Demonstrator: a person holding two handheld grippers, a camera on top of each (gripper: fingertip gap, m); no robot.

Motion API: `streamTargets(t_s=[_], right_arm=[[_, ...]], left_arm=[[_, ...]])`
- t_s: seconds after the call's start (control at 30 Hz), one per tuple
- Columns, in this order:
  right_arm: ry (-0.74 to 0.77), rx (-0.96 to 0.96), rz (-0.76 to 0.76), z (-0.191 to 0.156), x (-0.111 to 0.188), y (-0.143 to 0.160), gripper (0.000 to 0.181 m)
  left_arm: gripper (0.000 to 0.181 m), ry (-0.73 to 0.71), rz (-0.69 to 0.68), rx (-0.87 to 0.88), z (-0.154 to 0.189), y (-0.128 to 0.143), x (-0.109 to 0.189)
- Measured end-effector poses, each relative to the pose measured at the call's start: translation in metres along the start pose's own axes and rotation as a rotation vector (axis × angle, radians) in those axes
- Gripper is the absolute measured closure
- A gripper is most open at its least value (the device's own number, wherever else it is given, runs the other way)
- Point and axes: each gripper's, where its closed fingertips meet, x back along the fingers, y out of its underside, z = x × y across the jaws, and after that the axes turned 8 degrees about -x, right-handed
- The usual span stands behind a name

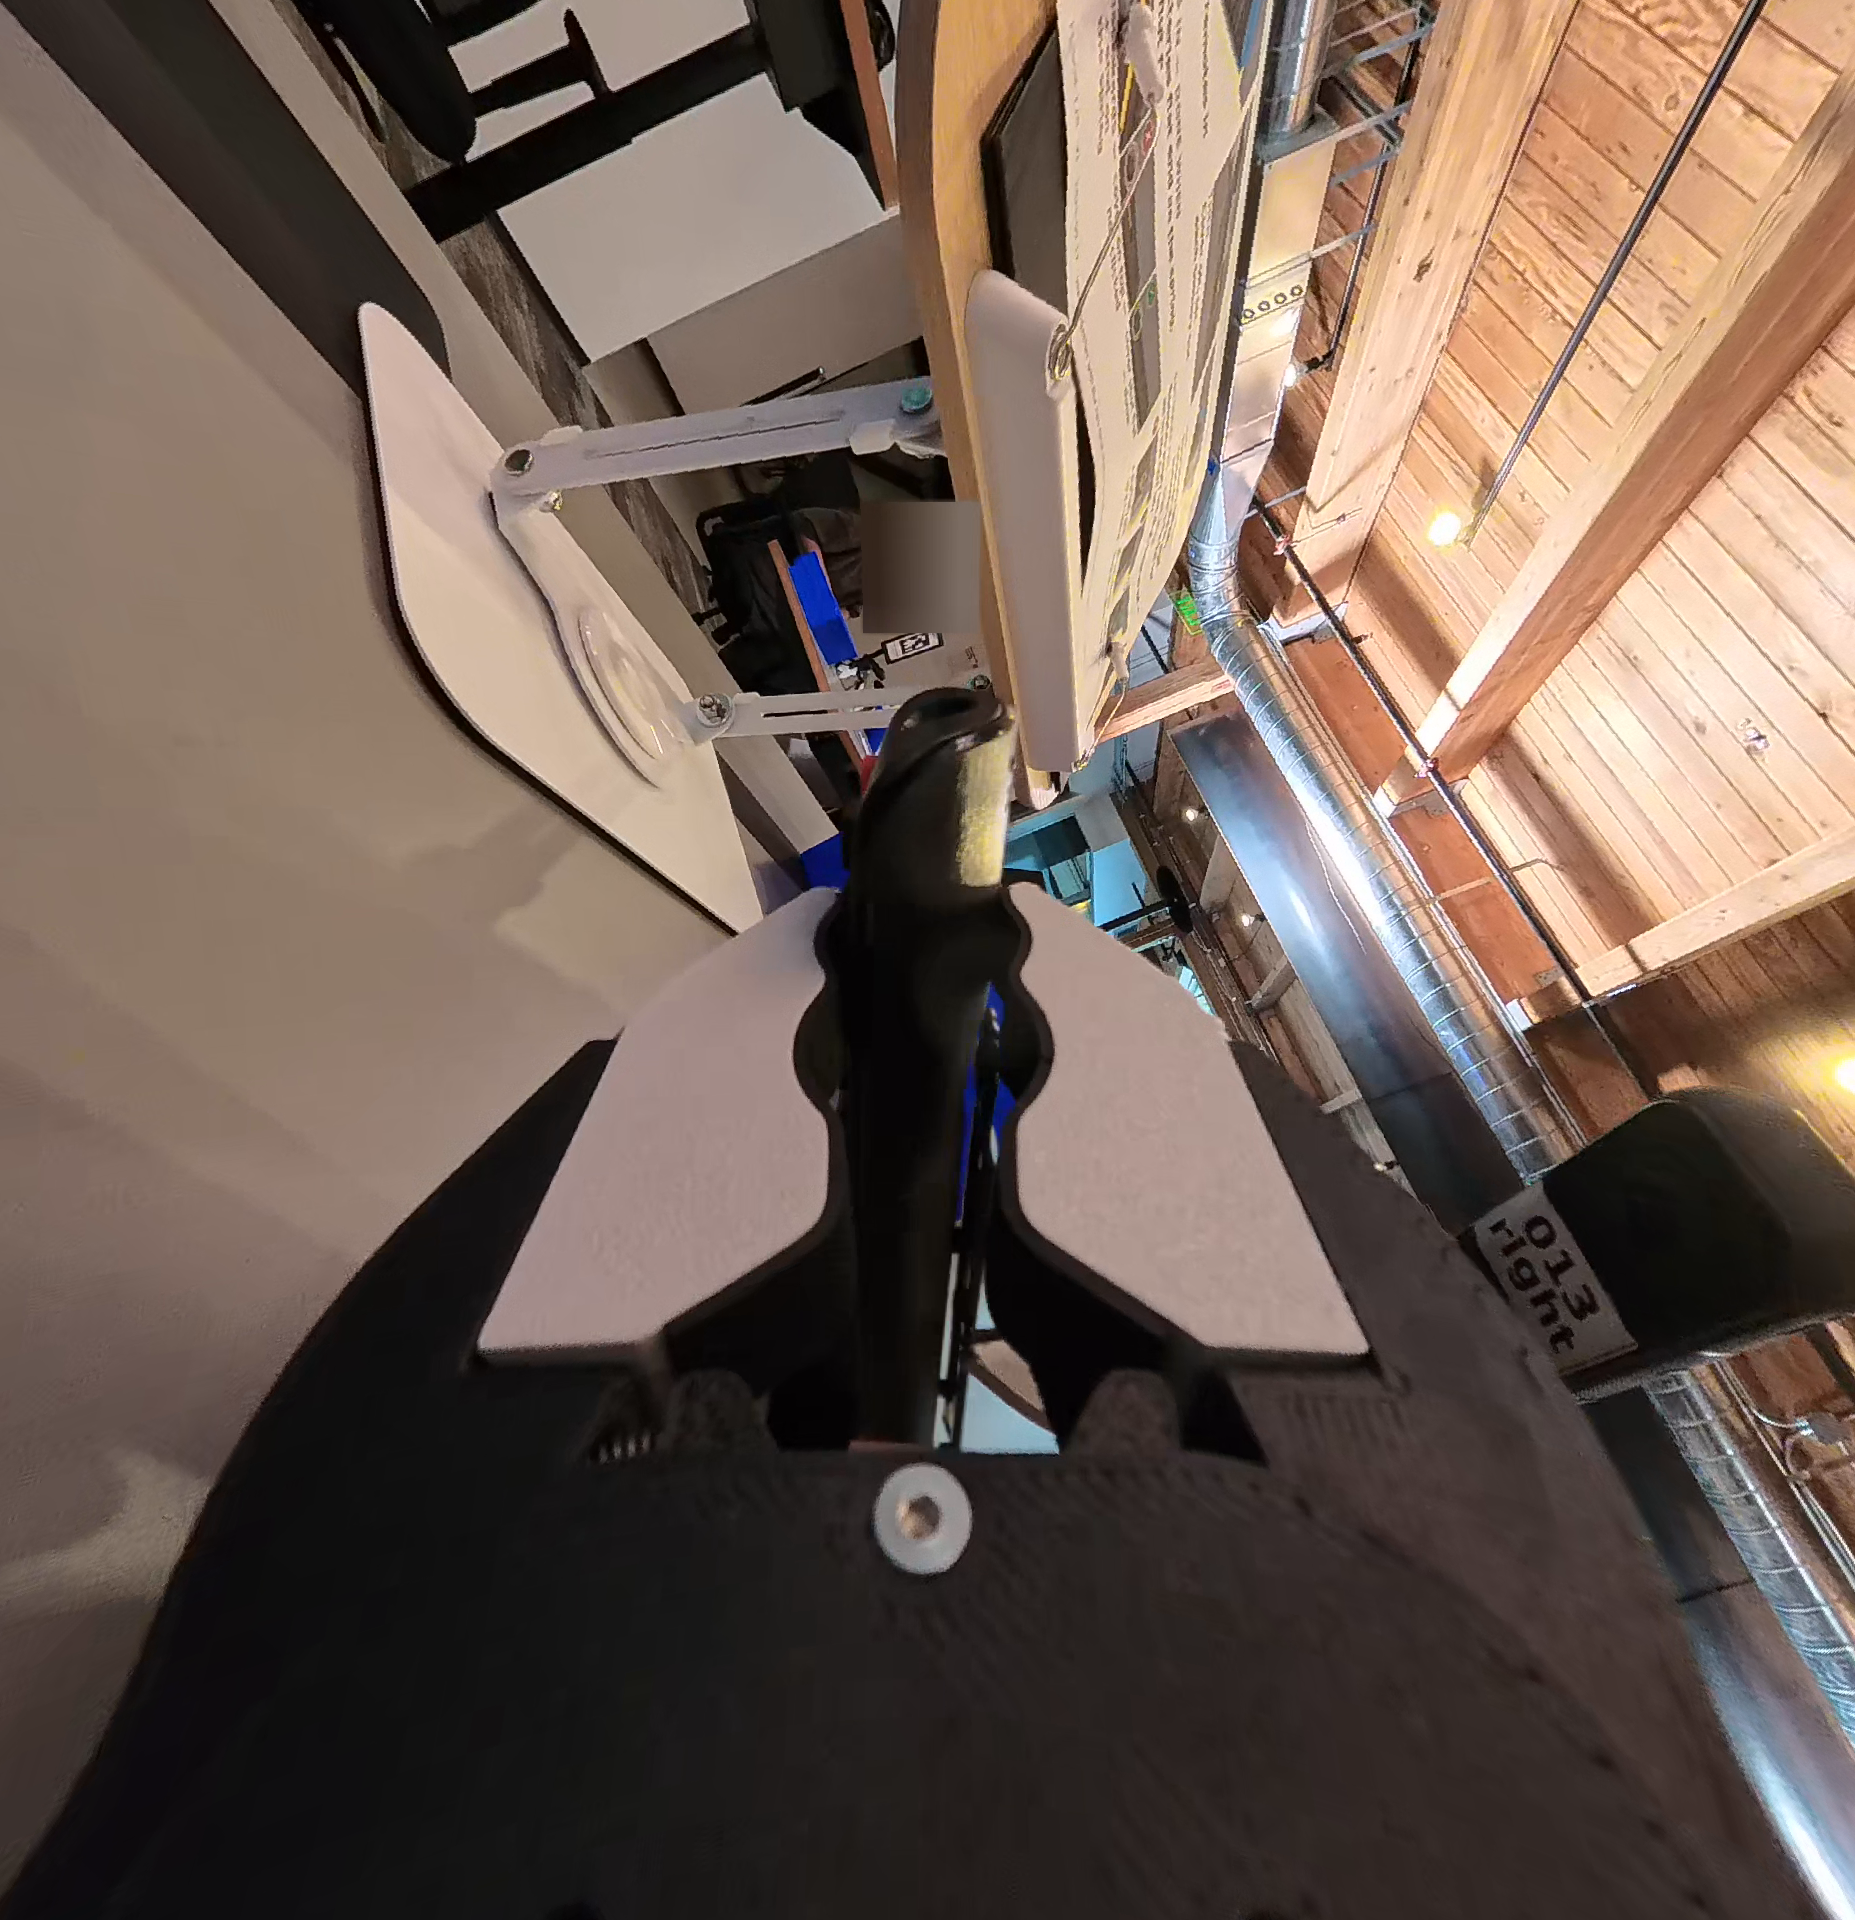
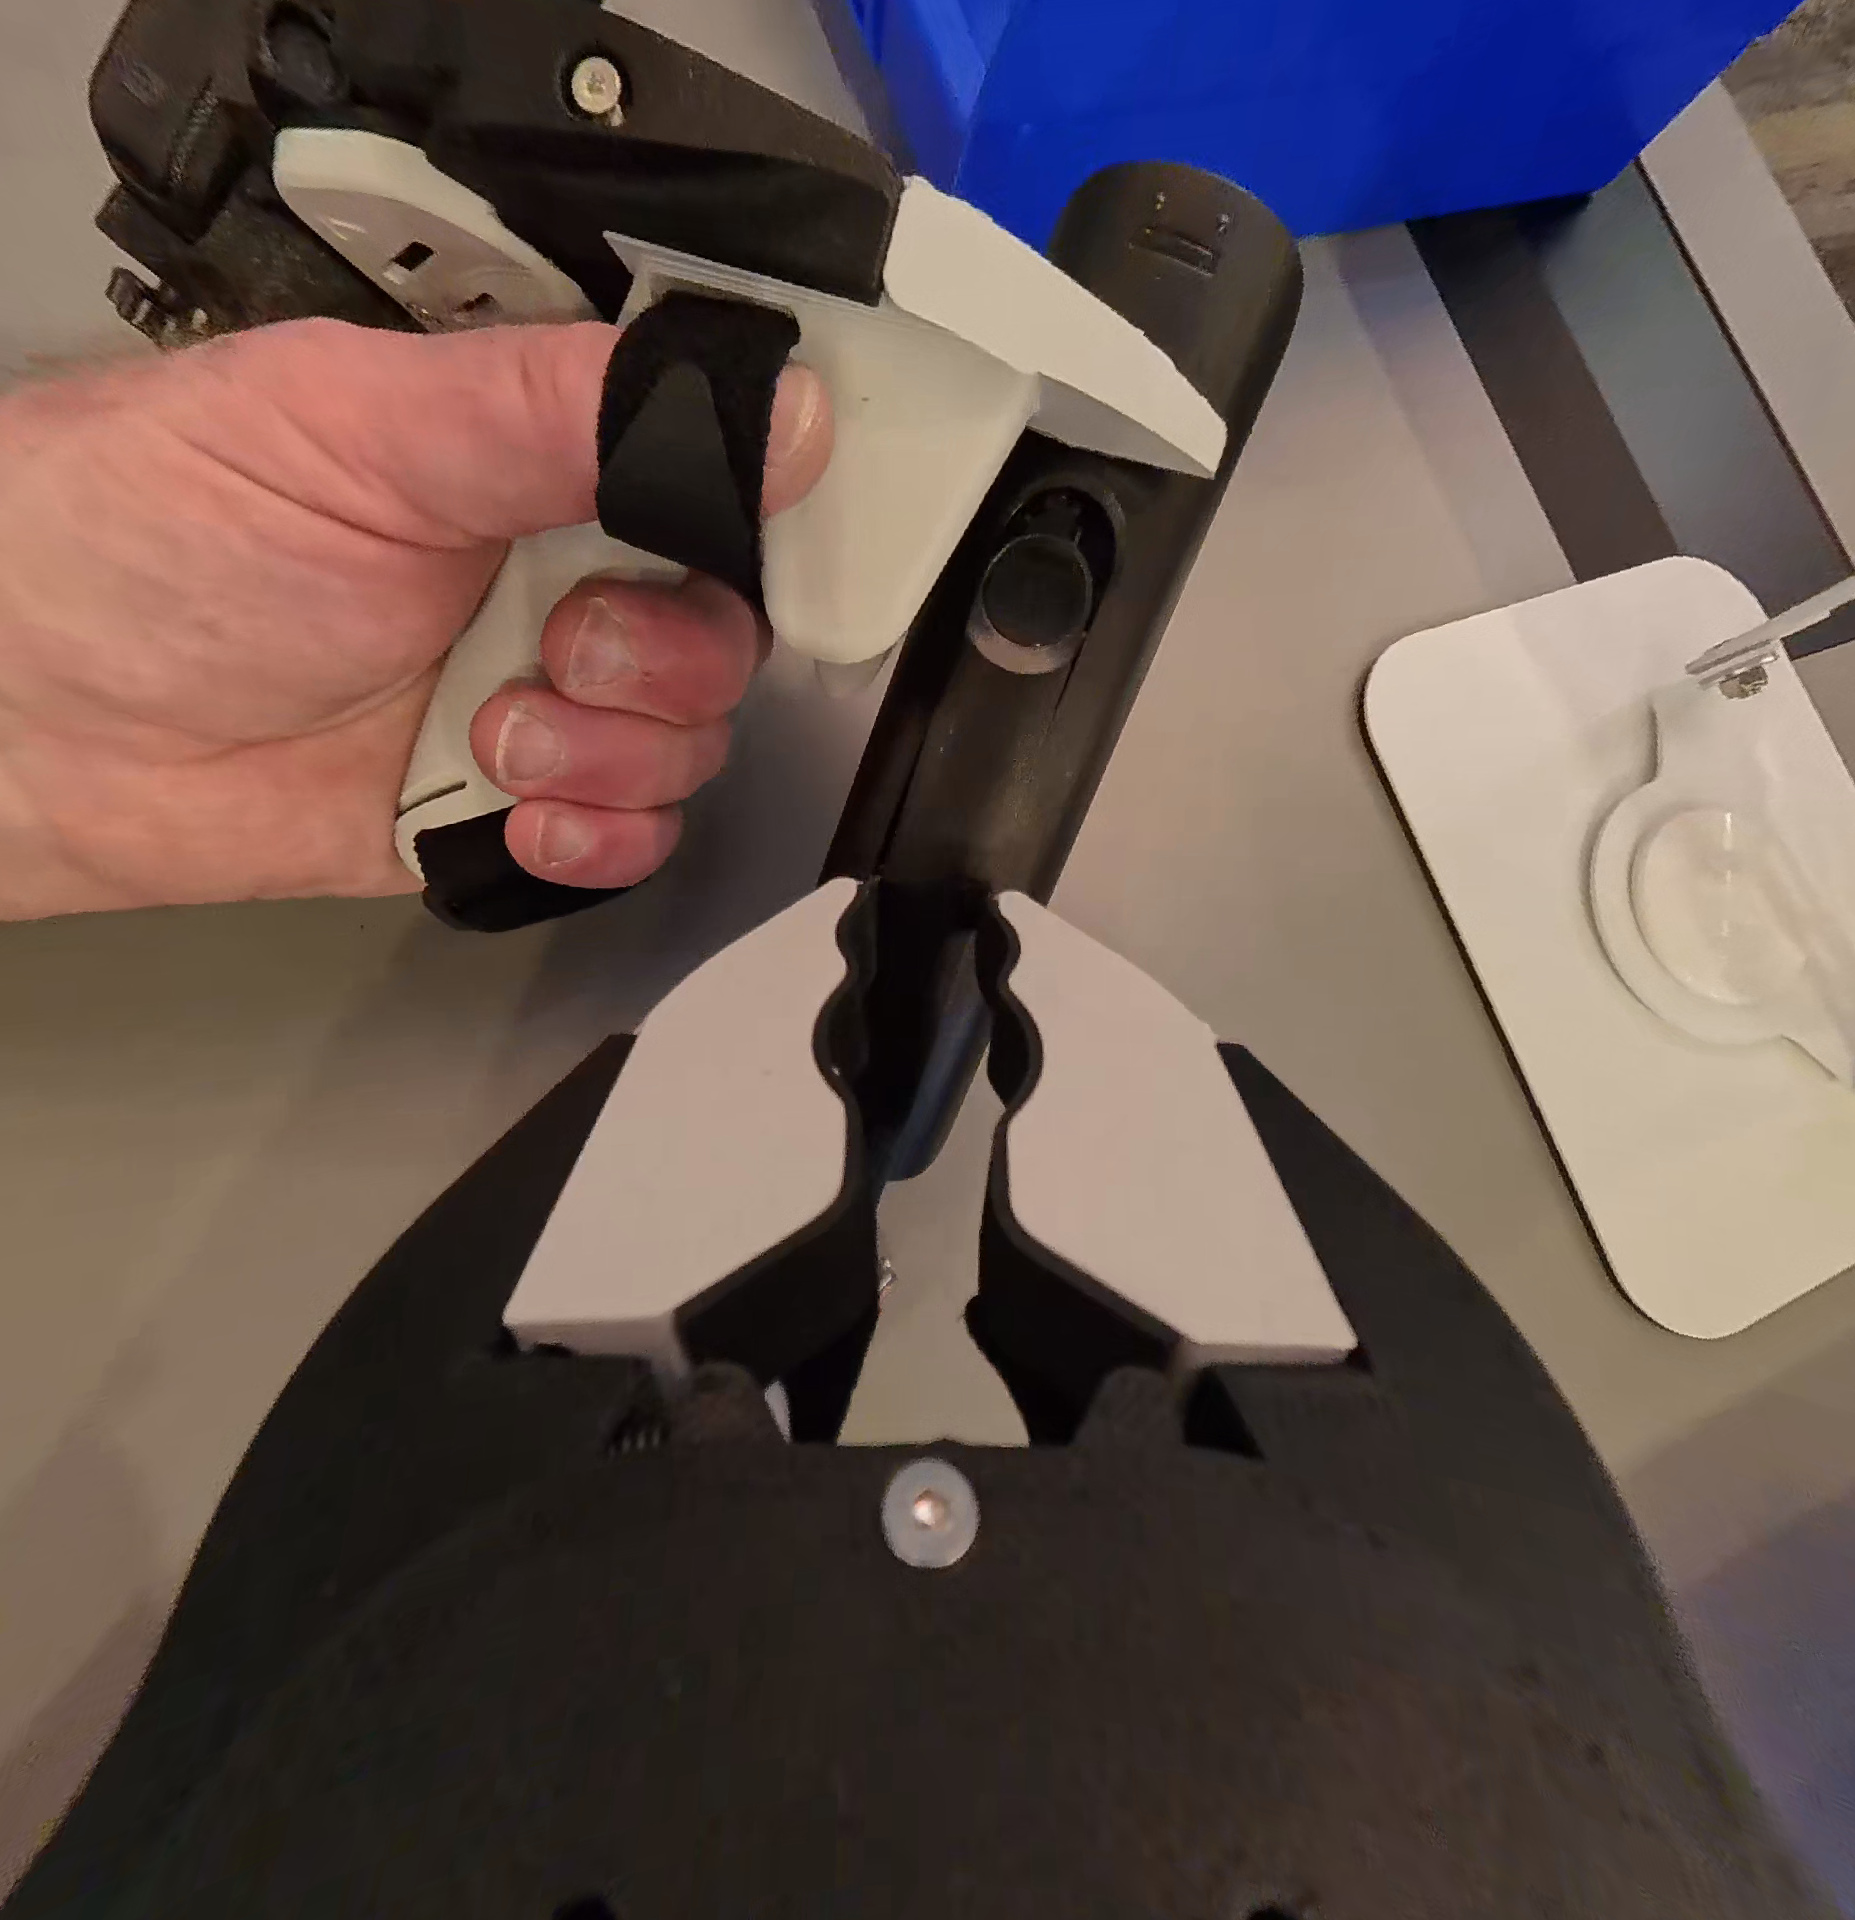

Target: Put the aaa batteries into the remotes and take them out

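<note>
Left gripper [image 1: 928, 914]: clenched on remote [image 1: 907, 1039]; view rolled sideways, aimed across the room toward the ceiling. Also seen in the right view, upper left [image 2: 1048, 405], white finger laid across the remote.
Right gripper [image 2: 928, 935]: clenched on the near end of the remote [image 2: 1068, 665]; both white fingers [image 2: 725, 1122] pressed to its sides.
Remote: black, long, held off the table [image 2: 279, 1091] between the two grippers; far end up near the blue bin [image 2: 1266, 94]. Back face up in the right view, with a round recess at mid-length and a slot near the far end. Yellow-green fuzzy strip [image 1: 980, 810] along the edge near the tip in the left view.
Batteries: none made out in either view.
Hand [image 2: 310, 623]: wrapped round the white handle of the left gripper, thumb through a black strap [image 2: 684, 436].
Stand base [image 2: 1629, 935]: white plate with rounded corners, flat on the table, right of the remote, apart from it; clear disc [image 2: 1712, 914] at its centre. In the left view [image 1: 466, 499] two white arms [image 1: 715, 442] run from it to a wooden board [image 1: 954, 260].
Board: papers [image 1: 1141, 260] clipped to it, dark panel beside them.
Background, left view: timber ceiling [image 1: 1629, 416], metal duct [image 1: 1349, 831], lamps lit.
</note>
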Motion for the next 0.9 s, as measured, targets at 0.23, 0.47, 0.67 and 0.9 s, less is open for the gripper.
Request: streamTargets(t_s=[0.23,0.47,0.67,0.9], right_arm=[[-0.013,-0.075,-0.022,-0.003,0.0,0.0,0.163],[0.043,-0.086,-0.039,-0.004,-0.002,0.0,0.162],[0.05,-0.084,-0.017,-0.004,0.0,-0.001,0.146],[-0.191,-0.067,0.218,-0.004,0.048,0.011,0.121]], left_arm=[[0.156,0.001,0.0,0.0,0.001,0.001,0.0],[0.155,0.001,-0.001,0.004,0.001,0.001,0.0],[0.155,0.016,0.005,0.016,0.003,0.0,0.0],[0.155,0.087,0.022,0.077,0.016,-0.008,0.003]])
